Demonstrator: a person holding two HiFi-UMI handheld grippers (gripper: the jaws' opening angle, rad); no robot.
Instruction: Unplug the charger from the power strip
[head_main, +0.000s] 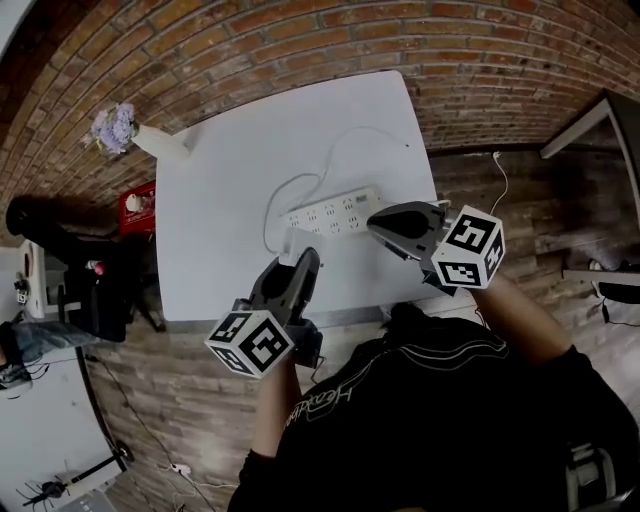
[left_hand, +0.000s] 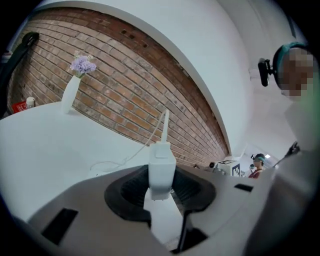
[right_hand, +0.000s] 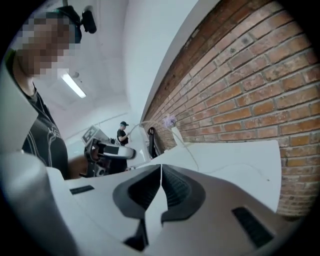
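White charger (left_hand: 161, 167) is clamped in the left gripper (head_main: 298, 258), held clear of the power strip (head_main: 335, 213), evidently unplugged; the right gripper (head_main: 380, 222) is pinched together, empty.

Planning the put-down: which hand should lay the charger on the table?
Left. The left tool already grips the charger above the table; the right tool is shut and empty.

The charger (left_hand: 161, 170) between the left gripper's (left_hand: 161, 187) jaws is smooth white plastic with a slight sheen. The gripper's pads (left_hand: 132, 192) are black, ribbed and matt. The table (left_hand: 45, 145) beneath the claw is smooth matt white. The wall (left_hand: 125, 85) ahead of it is rough red brick.
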